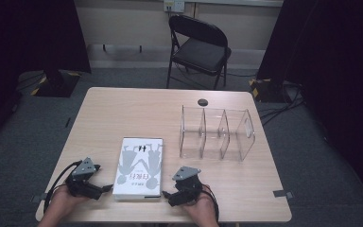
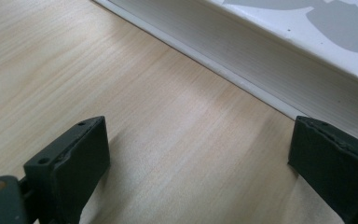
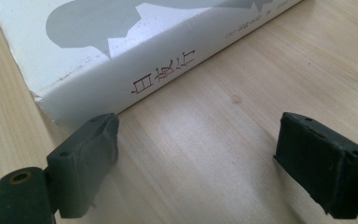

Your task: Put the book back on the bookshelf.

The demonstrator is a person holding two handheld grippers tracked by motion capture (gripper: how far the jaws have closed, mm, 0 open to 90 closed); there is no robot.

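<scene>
while both tools gape empty, thick white book lies flat, grey silhouettes on cover.

Count at this frame:
- Bench: one, light wood.
- Book: one, white cover with grey figures, lying flat.
- Clear rack: one, with three compartments counted between its dividers.
- Grippers: two, a left gripper and a right gripper, each with two black jaws.
- Hands: two.
- Folding chair: one, black, beyond the bench.
- Round black spot on the bench: one.
</scene>
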